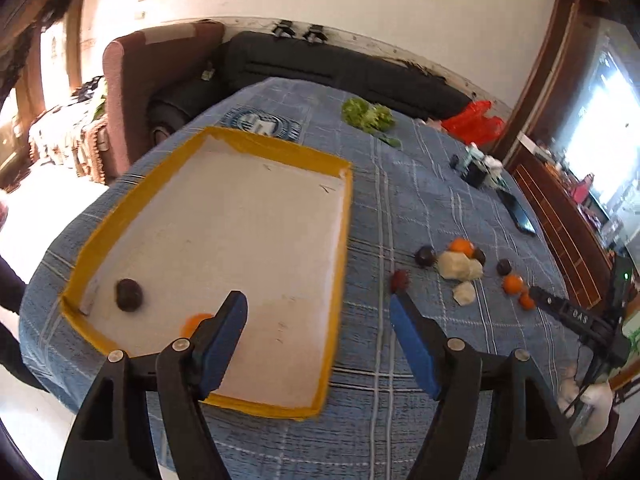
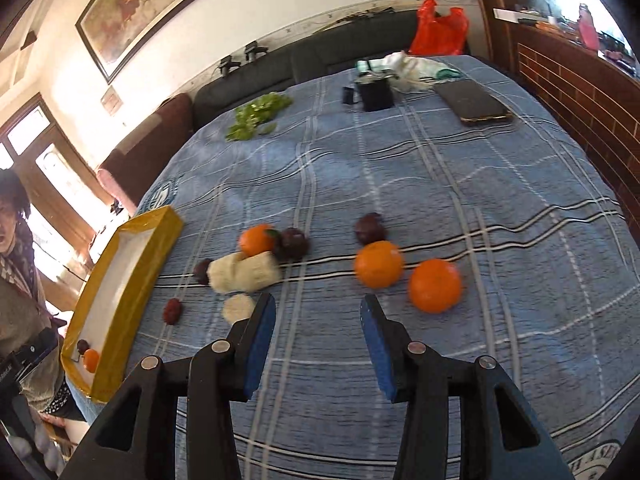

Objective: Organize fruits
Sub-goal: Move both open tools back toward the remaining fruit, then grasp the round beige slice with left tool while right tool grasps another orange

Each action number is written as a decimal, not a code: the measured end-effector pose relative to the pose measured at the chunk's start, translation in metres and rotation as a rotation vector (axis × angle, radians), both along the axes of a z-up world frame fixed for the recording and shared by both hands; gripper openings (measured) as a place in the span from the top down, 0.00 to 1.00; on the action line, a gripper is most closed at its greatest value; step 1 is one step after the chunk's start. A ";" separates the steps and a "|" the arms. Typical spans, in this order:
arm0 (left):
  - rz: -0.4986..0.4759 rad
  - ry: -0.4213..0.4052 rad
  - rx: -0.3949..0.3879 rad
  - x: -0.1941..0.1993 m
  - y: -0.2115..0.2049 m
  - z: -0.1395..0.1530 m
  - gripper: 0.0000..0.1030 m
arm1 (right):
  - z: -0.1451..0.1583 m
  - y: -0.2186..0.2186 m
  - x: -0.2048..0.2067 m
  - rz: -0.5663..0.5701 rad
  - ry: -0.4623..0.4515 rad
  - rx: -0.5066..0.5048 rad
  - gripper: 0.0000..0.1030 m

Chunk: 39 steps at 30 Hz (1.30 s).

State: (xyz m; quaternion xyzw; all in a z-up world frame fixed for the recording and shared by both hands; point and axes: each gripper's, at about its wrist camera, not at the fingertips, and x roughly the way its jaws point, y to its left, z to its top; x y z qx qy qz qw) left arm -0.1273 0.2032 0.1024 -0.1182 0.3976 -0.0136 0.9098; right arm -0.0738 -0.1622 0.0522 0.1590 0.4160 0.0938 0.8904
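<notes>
A yellow-rimmed tray [image 1: 343, 216] with a white floor lies on the blue checked cloth; it also shows in the right wrist view [image 2: 132, 280]. Inside it are a dark plum [image 1: 129, 294] and an orange [image 1: 196, 322], partly hidden by my left finger. My left gripper [image 1: 318, 304] is open and empty above the tray's near right edge. My right gripper [image 2: 318, 308] is open and empty, just short of two oranges [image 2: 378, 264] [image 2: 435, 286]. Further left lie a third orange [image 2: 256, 239], dark plums [image 2: 370, 228] [image 2: 294, 242], a small red fruit [image 2: 172, 311] and pale root pieces [image 2: 244, 272].
Green leafy vegetables [image 2: 260, 114], a black box [image 2: 375, 94], a phone [image 2: 472, 102], a white bag [image 2: 412, 68] and a red bag [image 2: 438, 28] lie at the far side. A dark sofa [image 1: 320, 64] borders the table. A person [image 2: 16, 248] stands at left.
</notes>
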 end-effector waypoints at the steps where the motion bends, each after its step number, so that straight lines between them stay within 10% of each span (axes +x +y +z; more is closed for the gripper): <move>1: -0.027 0.007 -0.004 0.003 -0.009 -0.004 0.29 | -0.001 -0.003 0.001 -0.003 0.003 -0.004 0.53; 18: -0.335 0.083 0.037 0.052 -0.128 -0.043 0.42 | -0.028 0.013 0.054 0.001 -0.031 -0.239 0.52; 29: -0.421 0.116 0.115 0.105 -0.189 -0.078 0.44 | -0.032 0.012 0.053 0.043 -0.048 -0.179 0.65; 34: -0.431 0.101 0.199 0.107 -0.206 -0.085 0.72 | -0.032 0.012 0.052 0.051 -0.049 -0.157 0.66; 39: -0.415 0.091 0.203 0.102 -0.203 -0.082 0.72 | -0.031 0.013 0.052 0.049 -0.059 -0.159 0.67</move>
